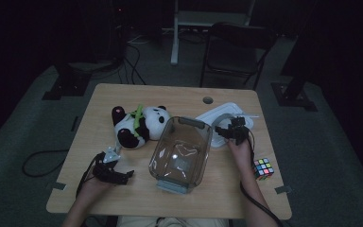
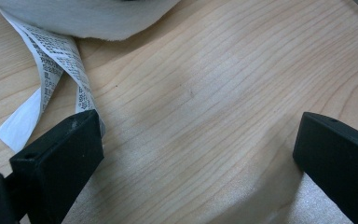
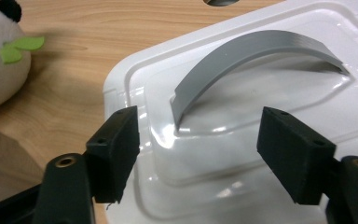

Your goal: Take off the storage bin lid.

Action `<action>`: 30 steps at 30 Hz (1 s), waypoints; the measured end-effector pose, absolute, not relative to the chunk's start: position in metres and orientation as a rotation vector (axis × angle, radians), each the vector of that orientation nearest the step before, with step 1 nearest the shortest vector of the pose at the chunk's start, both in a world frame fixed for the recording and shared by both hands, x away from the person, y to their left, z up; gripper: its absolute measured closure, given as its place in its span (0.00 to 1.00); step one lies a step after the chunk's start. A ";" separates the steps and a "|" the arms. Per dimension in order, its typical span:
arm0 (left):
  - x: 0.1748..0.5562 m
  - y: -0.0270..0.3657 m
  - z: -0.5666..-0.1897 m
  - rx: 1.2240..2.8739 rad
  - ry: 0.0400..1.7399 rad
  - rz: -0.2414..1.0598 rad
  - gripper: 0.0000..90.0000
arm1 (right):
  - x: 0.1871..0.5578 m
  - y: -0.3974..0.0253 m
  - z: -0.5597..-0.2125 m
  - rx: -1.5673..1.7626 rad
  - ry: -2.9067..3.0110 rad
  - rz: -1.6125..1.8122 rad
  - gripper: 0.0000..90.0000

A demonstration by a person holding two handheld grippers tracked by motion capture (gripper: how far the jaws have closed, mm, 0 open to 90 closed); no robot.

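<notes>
High view, layout: wooden table (image 1: 123,198) carries a clear plastic bin (image 1: 182,153) at centre, a panda plush (image 1: 137,125) to its left, a white lid (image 1: 227,118) to its right rear, and a colour cube (image 1: 263,168) near the right edge.
Right gripper (image 1: 231,131): held over the near end of the white lid, just beside the bin's right rim.
Right gripper view, jaws: spread wide, one on each side of the lid's (image 3: 261,116) raised centre panel; the left jaw lies close against the lid's corner, the right jaw stands clear; nothing gripped.
Lid handle: grey arched handle (image 3: 251,56) stands just beyond the jaws, untouched.
Left gripper (image 1: 116,172): low over the table's front left, near the plush's lower end.
Left gripper view, jaws: spread wide over bare wood, nothing between them.
Plush label: printed white tag (image 2: 51,74) trails from the plush (image 2: 88,18); its end lies against the left jaw.
Bin contents: none seen.
</notes>
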State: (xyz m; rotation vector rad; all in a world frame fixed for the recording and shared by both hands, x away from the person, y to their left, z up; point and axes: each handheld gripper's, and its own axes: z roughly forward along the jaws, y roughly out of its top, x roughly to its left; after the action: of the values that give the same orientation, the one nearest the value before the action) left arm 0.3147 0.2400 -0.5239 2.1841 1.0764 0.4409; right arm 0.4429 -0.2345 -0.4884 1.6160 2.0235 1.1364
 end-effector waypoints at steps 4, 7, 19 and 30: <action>0.315 0.240 -0.524 2.185 1.076 0.440 0.02 | 0.430 -0.232 -0.487 1.587 2.024 1.145 0.26; 0.315 0.240 -0.524 2.185 1.076 0.440 0.02 | 0.422 -0.229 -0.486 1.563 2.033 1.149 0.22; 0.315 0.240 -0.524 2.182 1.082 0.442 0.02 | 0.389 -0.217 -0.494 1.423 2.129 1.123 0.14; 0.314 0.239 -0.524 2.174 1.100 0.450 0.02 | 0.359 -0.218 -0.503 1.303 2.135 1.105 0.14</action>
State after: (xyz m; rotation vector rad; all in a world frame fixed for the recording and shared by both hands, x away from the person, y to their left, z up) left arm 0.3139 0.2392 -0.5239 2.1745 1.1002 0.4496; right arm 0.3586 -0.2178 -0.5029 1.3026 2.1350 1.1053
